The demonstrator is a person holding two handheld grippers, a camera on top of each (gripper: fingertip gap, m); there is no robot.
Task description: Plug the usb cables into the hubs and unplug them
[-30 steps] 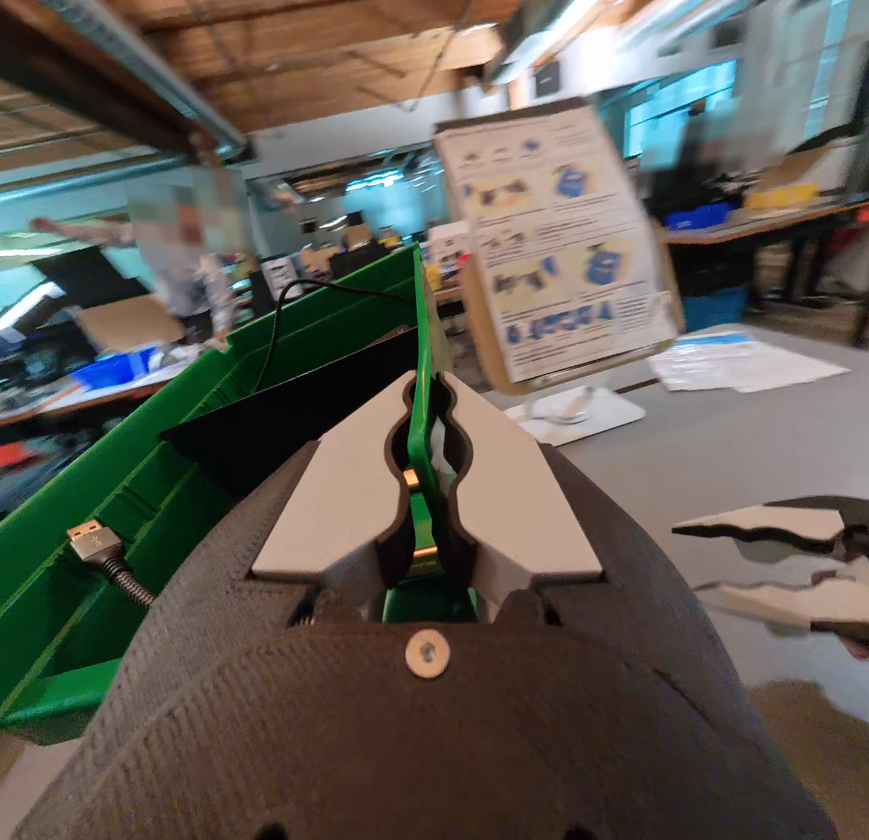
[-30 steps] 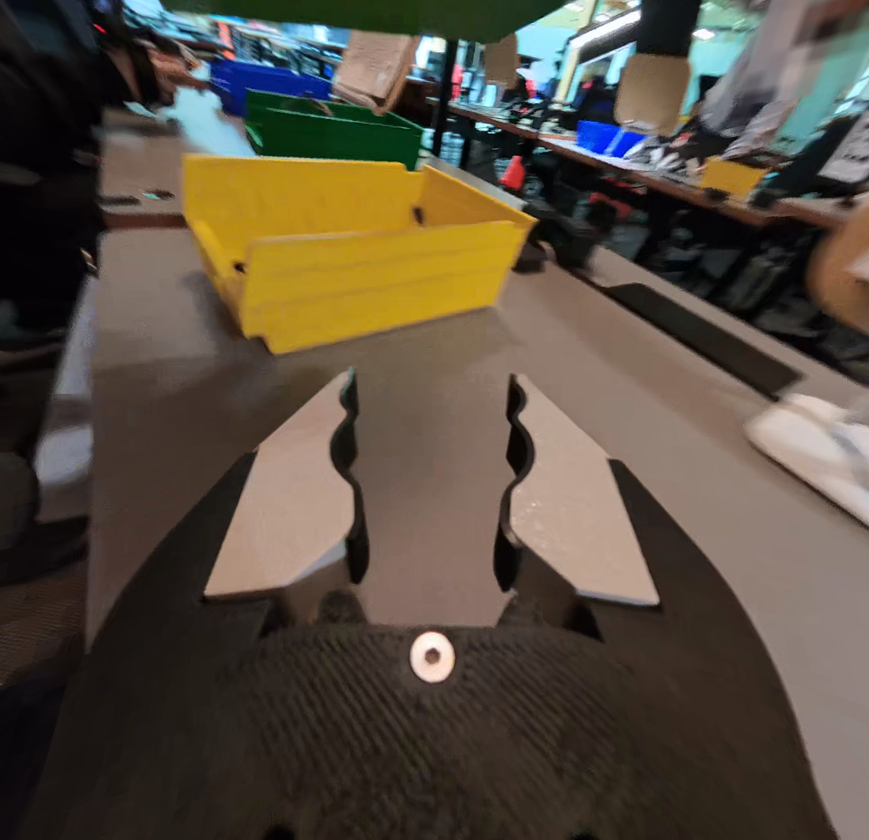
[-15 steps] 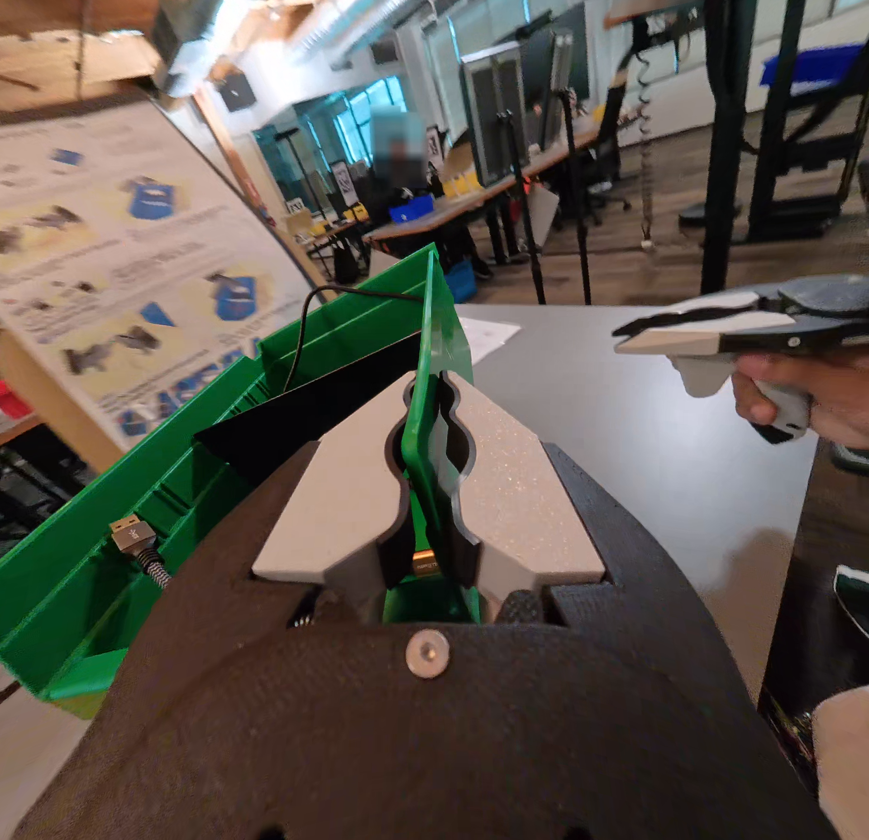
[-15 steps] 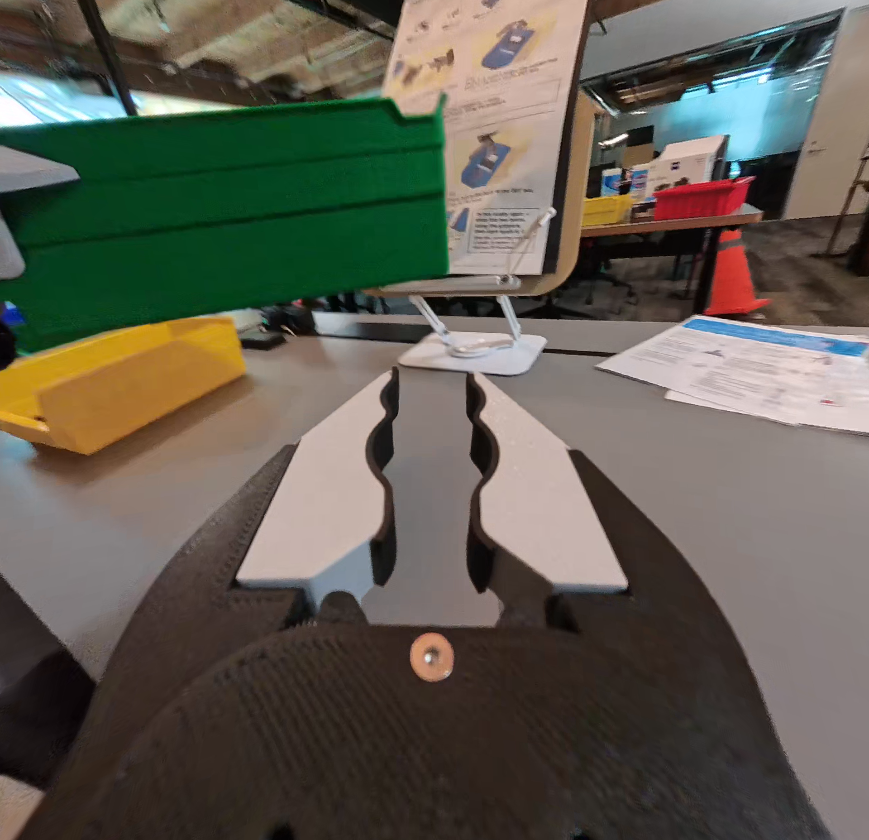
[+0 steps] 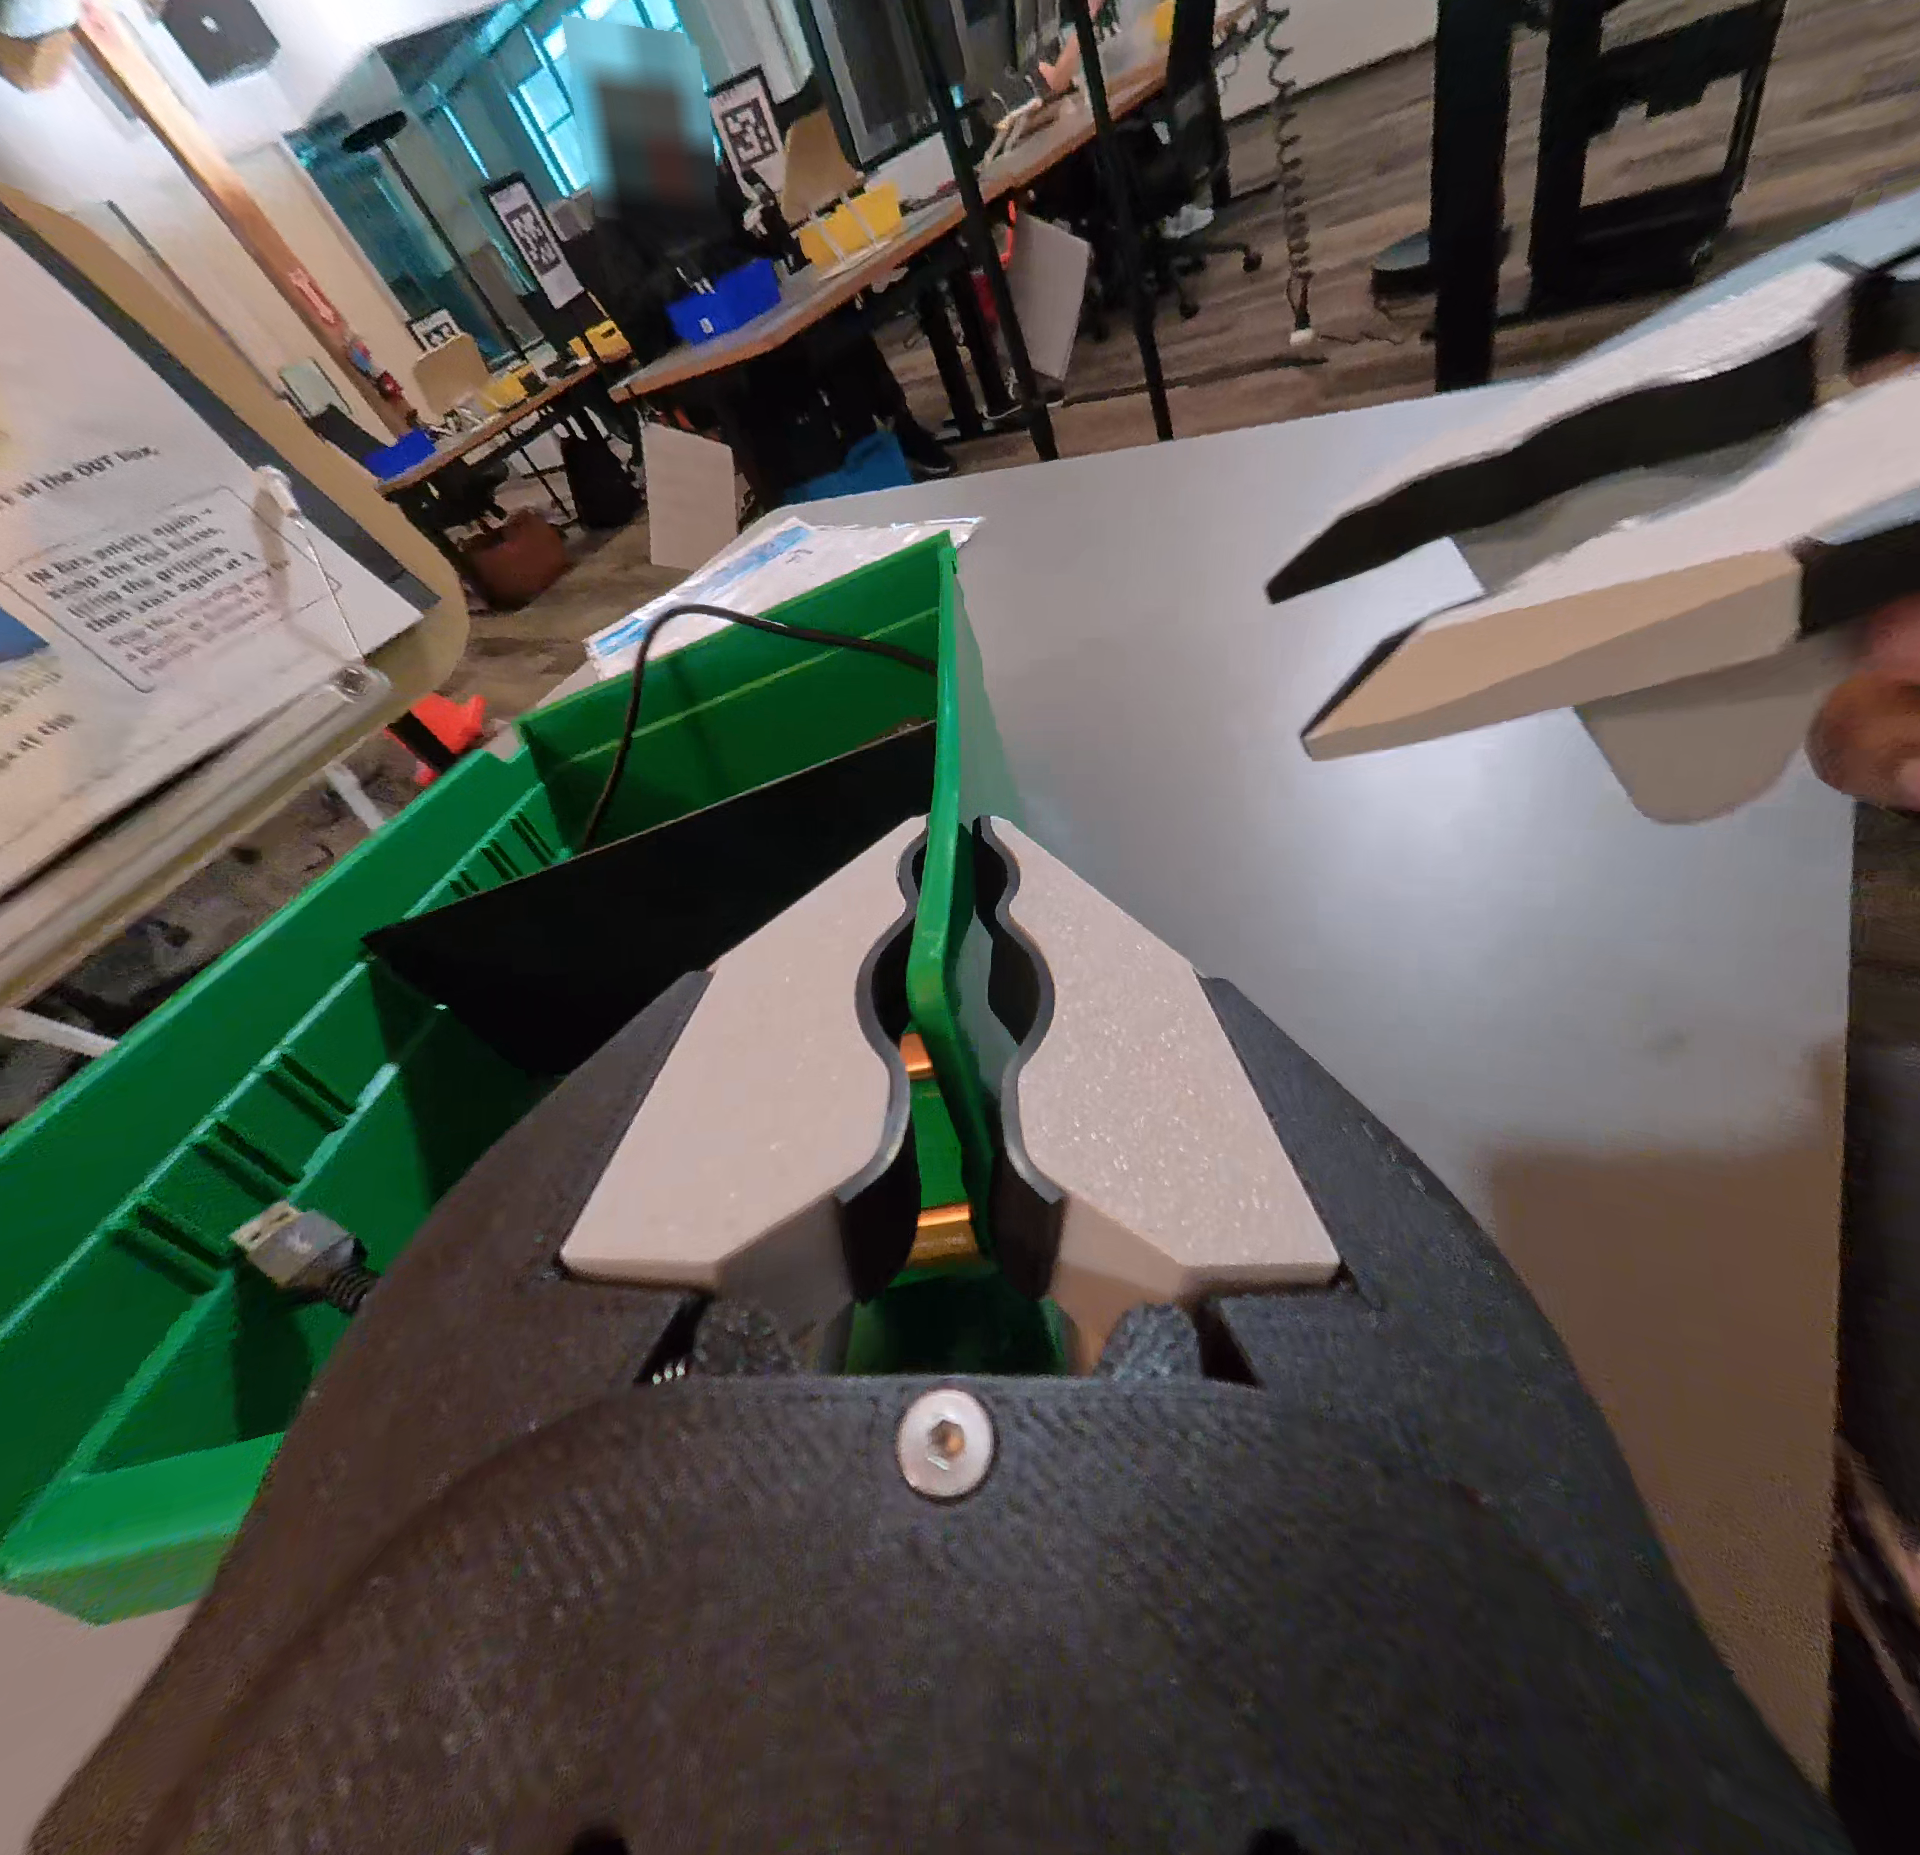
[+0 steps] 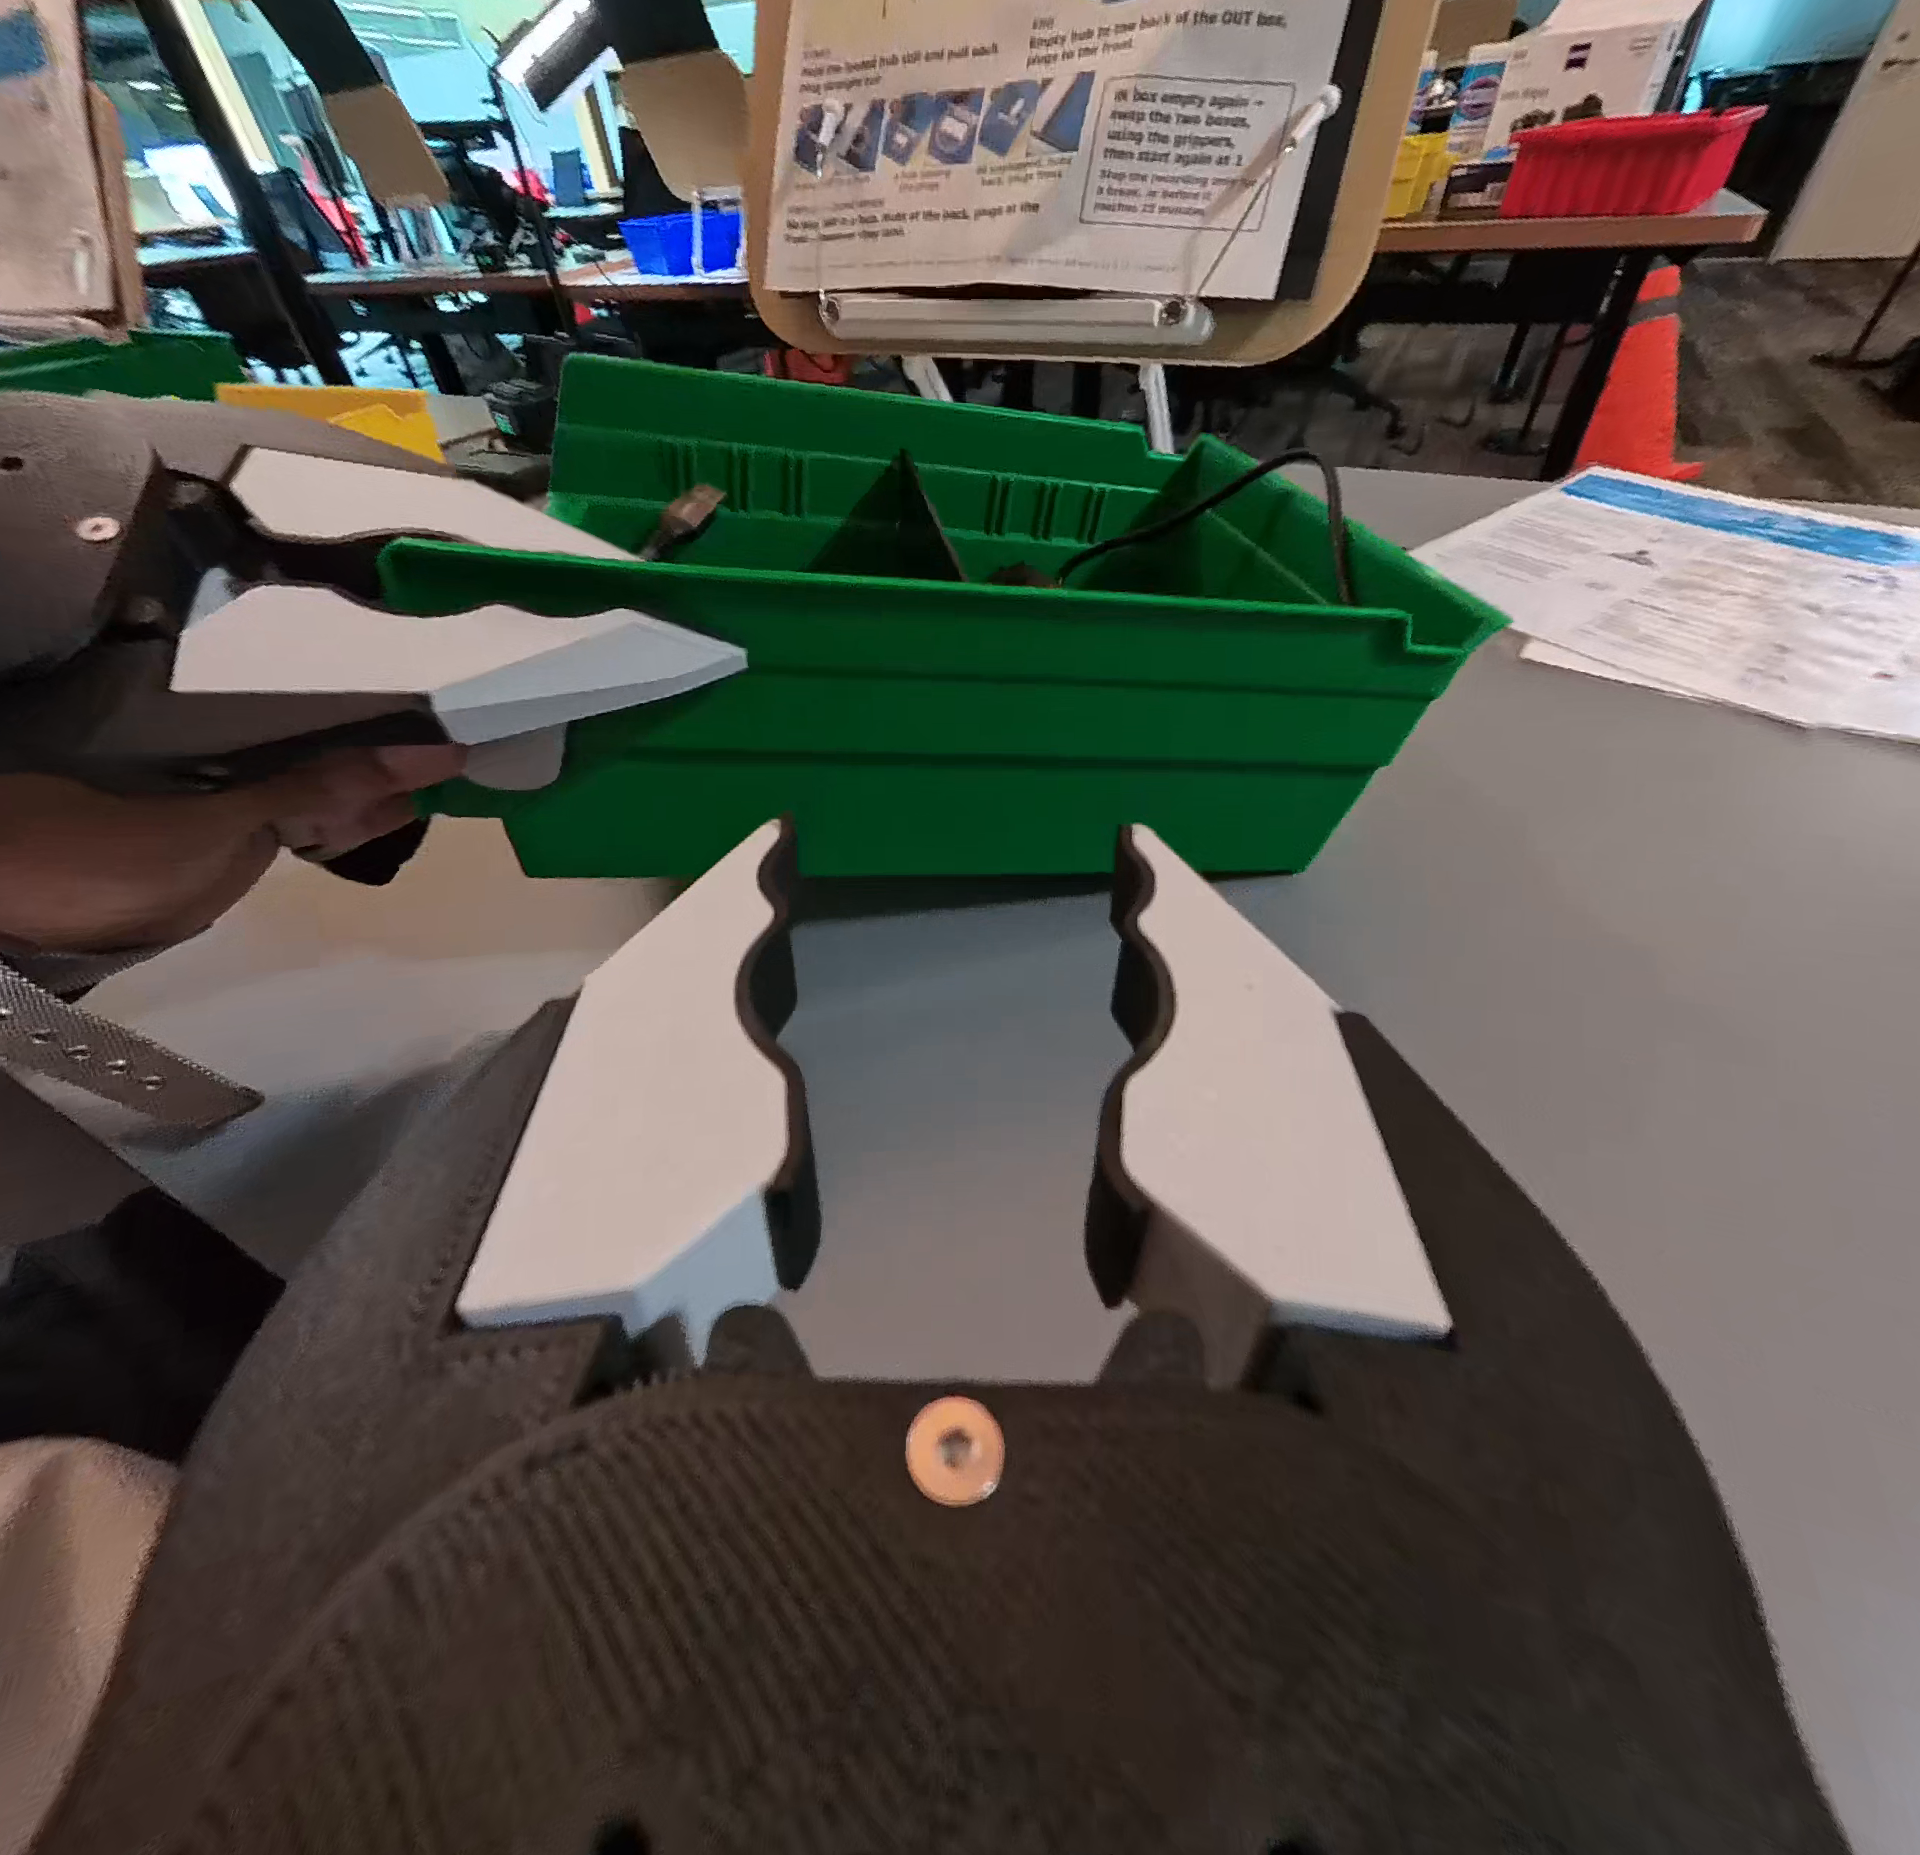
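My left gripper (image 5: 951, 839) is shut on the long side wall of a green bin (image 5: 208, 1130). In the right wrist view it (image 6: 675, 600) clamps the bin's near wall (image 6: 935, 725) from the left. The bin sits low at the grey table; I cannot tell if it rests on it. Inside are a black divider (image 5: 644, 932), a silver USB plug on a braided cable (image 5: 286, 1249) and a thin black cable (image 5: 634, 704). My right gripper (image 6: 951, 849) is open and empty, just in front of the bin's side. It also shows in the left wrist view (image 5: 1294, 667).
An instruction board on a stand (image 6: 1039, 112) rises behind the bin. Printed papers (image 6: 1714, 600) lie on the grey table (image 6: 1558, 974) at the right. A yellow bin (image 6: 332, 408) is at the far left, and an orange cone (image 6: 1642, 371) stands beyond the table.
My left gripper has swung the green bin round and lowered it to the table. My right gripper has turned toward the bin and opened wider.
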